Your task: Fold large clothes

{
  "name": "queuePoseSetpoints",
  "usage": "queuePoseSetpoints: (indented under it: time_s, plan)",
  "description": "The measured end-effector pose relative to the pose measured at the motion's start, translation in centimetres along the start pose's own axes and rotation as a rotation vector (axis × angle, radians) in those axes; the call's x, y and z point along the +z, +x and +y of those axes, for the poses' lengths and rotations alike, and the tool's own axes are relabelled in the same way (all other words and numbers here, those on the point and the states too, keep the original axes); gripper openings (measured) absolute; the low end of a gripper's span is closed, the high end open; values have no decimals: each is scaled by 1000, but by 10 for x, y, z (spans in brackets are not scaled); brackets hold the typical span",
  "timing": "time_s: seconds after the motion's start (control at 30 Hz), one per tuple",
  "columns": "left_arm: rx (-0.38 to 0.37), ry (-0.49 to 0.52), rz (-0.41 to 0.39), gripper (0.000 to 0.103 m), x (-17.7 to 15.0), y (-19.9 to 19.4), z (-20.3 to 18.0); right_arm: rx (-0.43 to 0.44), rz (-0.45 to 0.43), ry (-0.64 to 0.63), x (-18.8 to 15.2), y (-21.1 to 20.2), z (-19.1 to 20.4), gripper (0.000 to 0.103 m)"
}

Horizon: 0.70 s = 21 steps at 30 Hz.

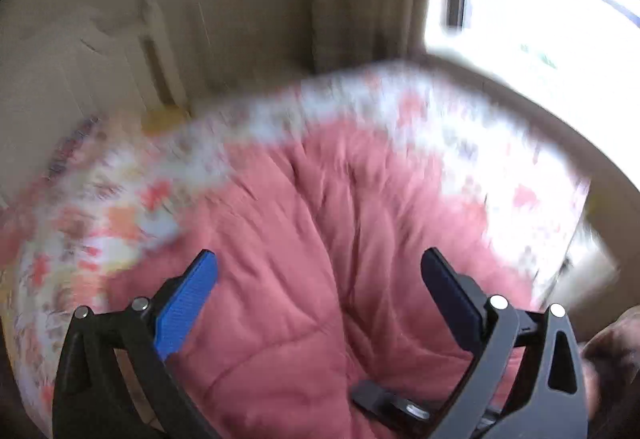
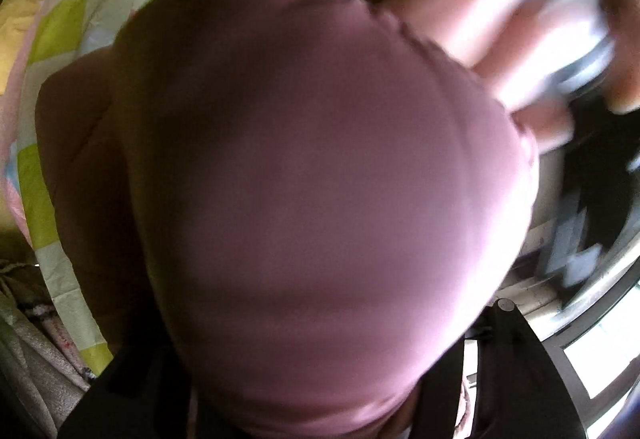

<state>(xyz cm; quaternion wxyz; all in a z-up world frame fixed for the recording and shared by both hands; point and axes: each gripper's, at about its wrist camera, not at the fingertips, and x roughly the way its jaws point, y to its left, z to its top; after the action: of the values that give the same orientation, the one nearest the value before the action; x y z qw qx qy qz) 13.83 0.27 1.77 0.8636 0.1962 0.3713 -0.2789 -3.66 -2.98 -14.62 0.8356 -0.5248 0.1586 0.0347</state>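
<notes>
The pink quilted garment (image 1: 320,239) is lying bunched on the floral bedsheet (image 1: 100,207), folding seemingly barely begun. Left claw (image 1: 320,279) is hovering spread; right claw's state I cannot tell, fabric covering it.

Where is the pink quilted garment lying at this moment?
In the left wrist view, the pink quilted garment lies on the floral bedsheet, directly ahead of the open left tongs, below the window.

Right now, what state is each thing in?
Left gripper: open, holding nothing.
Pink garment: puffy, quilted, lying rumpled on the floral sheet.
Right gripper: hidden under pink cloth draped right over its camera; grip cannot be told.
Window: bright with daylight.
</notes>
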Motion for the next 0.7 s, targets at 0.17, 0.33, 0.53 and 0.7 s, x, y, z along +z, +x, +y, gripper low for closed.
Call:
queuePoseSetpoints:
  time_s: [0.17, 0.33, 0.53, 0.7]
  plan:
    - [-213, -224, -57, 101, -32, 46, 69, -13, -28, -6, -5, -21, 6, 61]
    - [-165, -179, -92, 101, -38, 44, 68, 273, -141, 263, -43, -64, -51, 93]
    - [-176, -183, -96, 101, -36, 43, 66, 401, -169, 791, -104, -61, -161, 87]
    - [-183, -183, -86, 101, -34, 47, 68, 460, -100, 761, -86, -29, -126, 85]
